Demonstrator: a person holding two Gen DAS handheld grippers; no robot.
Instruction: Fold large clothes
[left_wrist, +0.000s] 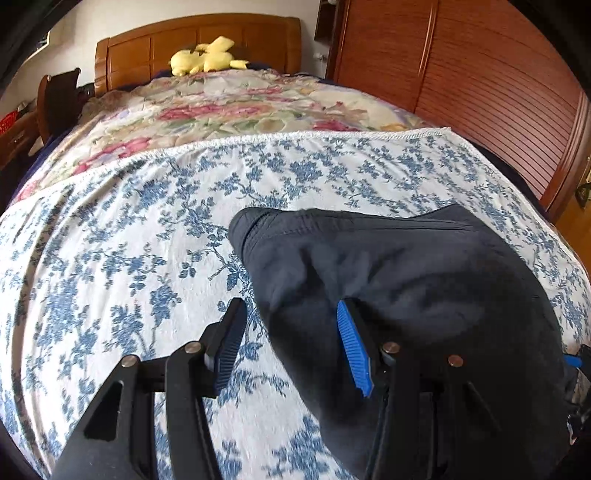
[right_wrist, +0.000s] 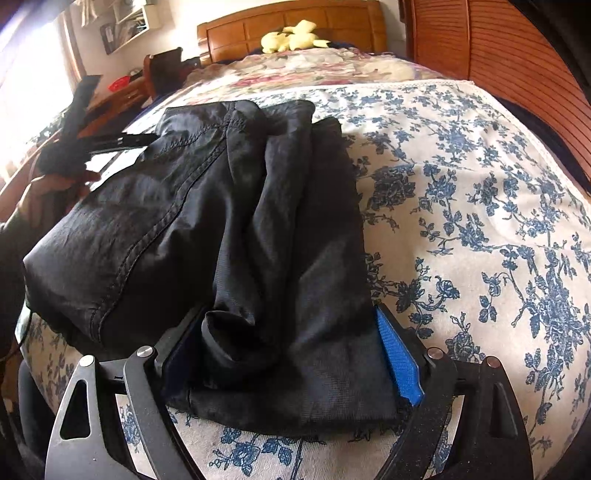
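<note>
A dark navy garment lies folded in a bundle on the blue-flowered sheet. My left gripper is open; its jaws stand wide apart at the garment's left edge, the right finger against the cloth, the left one over bare sheet. In the right wrist view the garment shows seams and overlapping layers. My right gripper is open, its jaws wide apart on either side of the garment's near end, which lies between them. The left gripper shows at the garment's far left, held by a hand.
The sheet covers the near part of a bed with a floral quilt. A yellow plush toy sits at the wooden headboard. A wooden wardrobe stands on the right. A chair and desk stand on the left.
</note>
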